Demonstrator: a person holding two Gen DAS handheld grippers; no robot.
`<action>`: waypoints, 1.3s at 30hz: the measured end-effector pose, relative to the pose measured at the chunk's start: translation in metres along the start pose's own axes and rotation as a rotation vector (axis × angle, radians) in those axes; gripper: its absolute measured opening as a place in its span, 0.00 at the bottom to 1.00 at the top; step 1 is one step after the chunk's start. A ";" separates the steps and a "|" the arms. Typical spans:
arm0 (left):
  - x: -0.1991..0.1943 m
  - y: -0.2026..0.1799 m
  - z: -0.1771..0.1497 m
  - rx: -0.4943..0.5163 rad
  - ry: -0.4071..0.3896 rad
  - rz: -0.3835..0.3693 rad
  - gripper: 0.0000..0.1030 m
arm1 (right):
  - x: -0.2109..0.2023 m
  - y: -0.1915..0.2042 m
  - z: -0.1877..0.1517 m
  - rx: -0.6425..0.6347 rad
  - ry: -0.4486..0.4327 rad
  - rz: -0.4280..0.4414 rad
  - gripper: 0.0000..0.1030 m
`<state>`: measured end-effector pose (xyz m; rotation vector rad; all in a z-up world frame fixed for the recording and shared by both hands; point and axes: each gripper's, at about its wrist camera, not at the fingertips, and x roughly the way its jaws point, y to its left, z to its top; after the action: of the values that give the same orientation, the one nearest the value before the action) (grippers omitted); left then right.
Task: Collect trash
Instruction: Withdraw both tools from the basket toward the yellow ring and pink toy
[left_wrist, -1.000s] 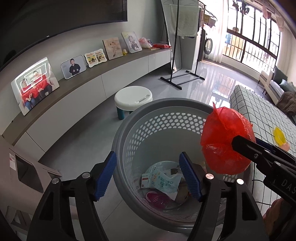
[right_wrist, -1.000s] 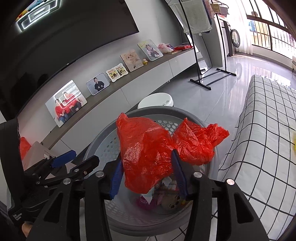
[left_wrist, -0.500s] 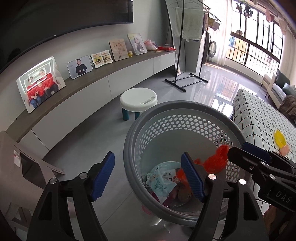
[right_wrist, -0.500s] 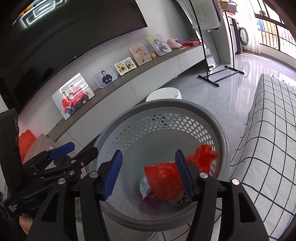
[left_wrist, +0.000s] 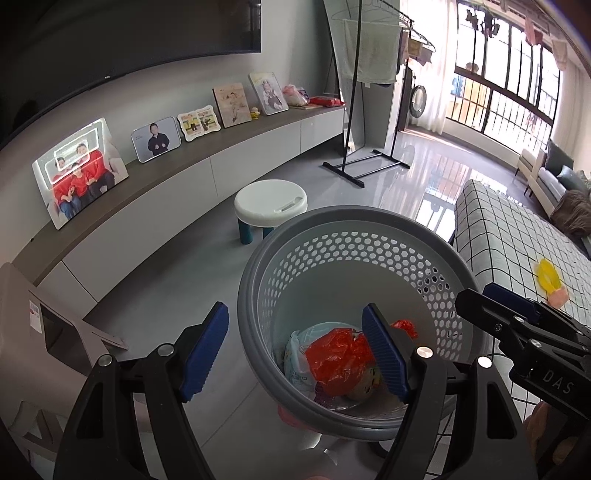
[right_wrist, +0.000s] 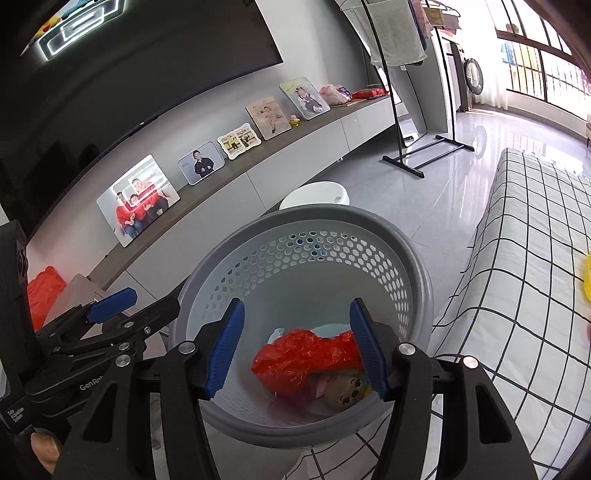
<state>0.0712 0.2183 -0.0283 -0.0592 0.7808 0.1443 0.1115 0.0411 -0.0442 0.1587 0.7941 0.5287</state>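
Showing the left wrist view first: left gripper parted wide, jaws just opened further, nothing between the blue pads; grey perforated basket below and ahead, its near rim crossing between the two fingers. Red plastic bag lying crumpled on the basket floor, just inside the right-hand finger and well beneath it, atop a pale wrapper. Right gripper entering from the right edge, above the far side of the rim.

Turning to the right wrist view: right gripper about half parted, jaws just opened further, now level, empty, no pad touching anything. Red plastic bag seen through the gap, below and beyond the fingertips, long axis running roughly across from one finger to the other, resting against a small toy face. Left gripper at lower left, outside the rim.

Judged: bag already deposited; right hand nearer to it; a second red bag visible to the left beyond the left gripper, so that hand probably closer for the coming pickup
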 end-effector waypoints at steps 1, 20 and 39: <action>-0.002 -0.002 0.000 0.001 -0.005 -0.003 0.75 | -0.002 -0.001 0.000 -0.001 -0.005 -0.007 0.55; -0.044 -0.077 0.000 0.097 -0.068 -0.156 0.91 | -0.076 -0.067 -0.018 0.096 -0.124 -0.243 0.63; -0.030 -0.192 -0.011 0.168 -0.029 -0.322 0.92 | -0.117 -0.203 -0.048 0.332 -0.064 -0.487 0.65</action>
<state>0.0717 0.0246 -0.0144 -0.0235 0.7420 -0.2255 0.0887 -0.1957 -0.0698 0.2776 0.8194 -0.0707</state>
